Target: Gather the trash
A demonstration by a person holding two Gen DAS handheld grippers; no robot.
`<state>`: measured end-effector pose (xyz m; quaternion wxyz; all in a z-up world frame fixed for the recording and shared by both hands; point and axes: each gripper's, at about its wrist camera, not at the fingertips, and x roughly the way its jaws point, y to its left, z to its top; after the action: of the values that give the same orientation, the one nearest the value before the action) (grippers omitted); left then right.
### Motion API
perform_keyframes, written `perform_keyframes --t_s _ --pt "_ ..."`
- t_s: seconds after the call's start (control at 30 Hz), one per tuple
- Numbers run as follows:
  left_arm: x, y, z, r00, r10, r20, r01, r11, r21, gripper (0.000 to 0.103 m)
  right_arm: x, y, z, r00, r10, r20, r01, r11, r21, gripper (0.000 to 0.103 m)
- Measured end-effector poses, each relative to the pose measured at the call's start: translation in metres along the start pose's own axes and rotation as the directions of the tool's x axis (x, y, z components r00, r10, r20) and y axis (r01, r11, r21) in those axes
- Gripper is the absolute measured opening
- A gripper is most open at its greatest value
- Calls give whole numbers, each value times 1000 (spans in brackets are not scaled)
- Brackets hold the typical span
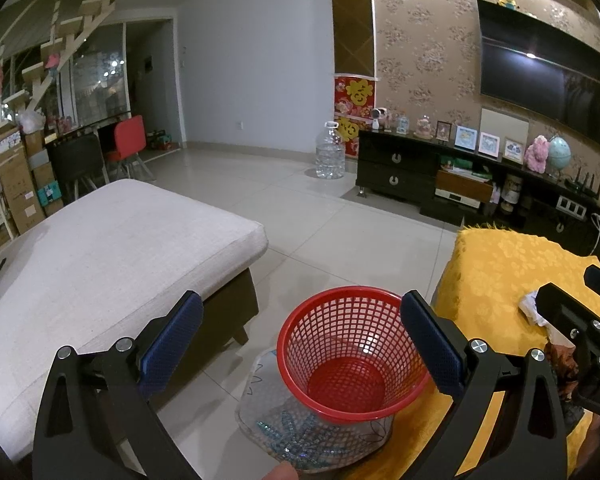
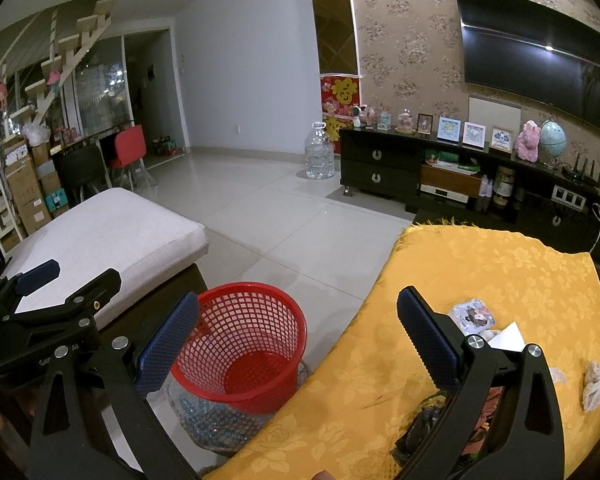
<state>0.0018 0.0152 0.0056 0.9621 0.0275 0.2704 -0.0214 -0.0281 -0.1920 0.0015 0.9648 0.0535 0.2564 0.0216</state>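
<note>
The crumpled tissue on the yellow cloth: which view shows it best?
The right wrist view. The crumpled tissue lies in full sight there on the yellow cloth, right of the right hand-held gripper. In the left wrist view that spot lies behind the other gripper's body, so I cannot pick it out.

The open, empty right claw (image 2: 298, 344) hangs between red basket (image 2: 244, 344) and yellow-clothed table (image 2: 500, 272).

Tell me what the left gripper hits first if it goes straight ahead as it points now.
Most likely the red basket: it sits between the open fingers of the left gripper, which holds nothing. Depth is unclear, so the gripper might pass above its rim toward the tiled floor.
</note>
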Motion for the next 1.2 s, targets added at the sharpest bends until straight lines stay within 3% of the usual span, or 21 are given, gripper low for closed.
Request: perform_keyframes --t_s 1.2 --pt "1 -1 -2 1000 0 -1 0 1000 0 96 0 -1 1 1000 7 0 -7 1000 0 97"
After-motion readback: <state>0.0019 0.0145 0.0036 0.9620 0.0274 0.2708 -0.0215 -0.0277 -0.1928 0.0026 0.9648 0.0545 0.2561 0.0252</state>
